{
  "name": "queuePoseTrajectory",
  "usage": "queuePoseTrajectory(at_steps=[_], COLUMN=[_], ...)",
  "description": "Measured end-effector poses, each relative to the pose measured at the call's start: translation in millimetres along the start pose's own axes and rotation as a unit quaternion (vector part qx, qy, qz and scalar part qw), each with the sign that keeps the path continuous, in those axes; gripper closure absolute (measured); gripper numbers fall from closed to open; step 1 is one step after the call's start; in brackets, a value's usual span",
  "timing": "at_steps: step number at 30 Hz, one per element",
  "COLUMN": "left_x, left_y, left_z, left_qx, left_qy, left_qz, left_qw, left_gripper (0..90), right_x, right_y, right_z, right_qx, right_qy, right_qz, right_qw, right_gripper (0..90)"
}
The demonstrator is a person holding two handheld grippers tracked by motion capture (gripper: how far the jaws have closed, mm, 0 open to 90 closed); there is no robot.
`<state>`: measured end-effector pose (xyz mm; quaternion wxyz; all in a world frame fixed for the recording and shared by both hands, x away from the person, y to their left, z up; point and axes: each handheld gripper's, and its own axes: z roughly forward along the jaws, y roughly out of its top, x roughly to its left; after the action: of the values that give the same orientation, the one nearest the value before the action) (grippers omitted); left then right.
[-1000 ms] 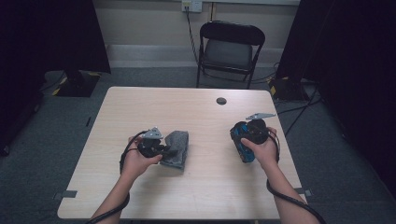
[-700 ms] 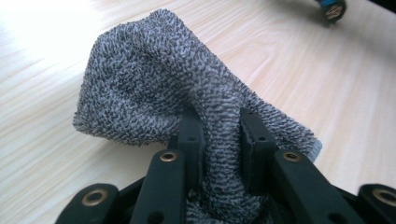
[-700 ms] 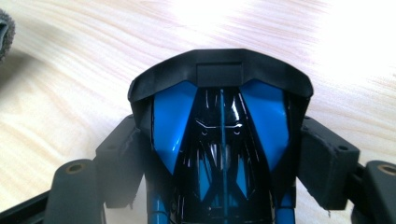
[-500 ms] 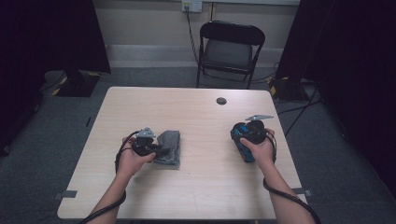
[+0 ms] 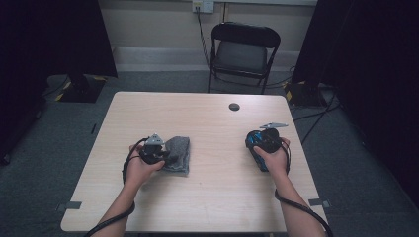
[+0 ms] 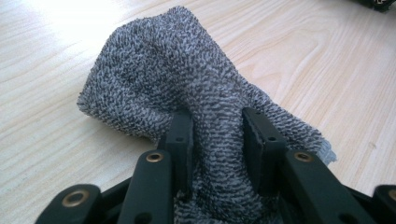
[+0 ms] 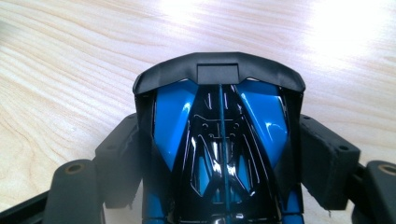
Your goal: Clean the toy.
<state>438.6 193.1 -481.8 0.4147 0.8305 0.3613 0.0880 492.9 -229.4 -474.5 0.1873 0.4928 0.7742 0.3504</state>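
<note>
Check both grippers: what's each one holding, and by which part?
Left gripper: grey cloth, a bunched fold between its just-opening fingers. Right gripper: blue and black toy car, clamped across its two sides.

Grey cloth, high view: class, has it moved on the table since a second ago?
Yes. The grey cloth has shifted slightly left, away from the dark round hole in the table.

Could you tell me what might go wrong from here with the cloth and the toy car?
1. The left claw, whose jaws have just been opening, has the grey cloth bunched between them; it may snag and drag along when the claw withdraws.
2. The right claw grips the glossy blue toy car by its sides; it might slip.
</note>
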Motion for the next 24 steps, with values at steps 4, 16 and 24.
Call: queuePoseTrajectory(at_steps=[4,16,24], left_x=[0.1,-1.3,-2.2], left_y=[-0.5,-0.6,-1.2], left_z=[1.9,3.5,4.3], left_qx=[0.001,-0.001,0.001], left_qy=[0.003,0.008,0.02], left_qz=[-0.001,0.012,0.024], left_qw=[1.0,0.9999,0.9995], left_gripper=[63.9,61.1,46.8], right_x=[2.3,6.7,6.0], right_y=[-0.9,-3.1,-3.9], right_z=[3.6,12.1,13.7], right_qx=[0.01,0.024,0.026], right_qy=[0.0,-0.003,0.0], right_qz=[-0.01,-0.027,-0.028], right_qw=[0.9999,0.9993,0.9993], right_gripper=[24.7,24.4,24.0])
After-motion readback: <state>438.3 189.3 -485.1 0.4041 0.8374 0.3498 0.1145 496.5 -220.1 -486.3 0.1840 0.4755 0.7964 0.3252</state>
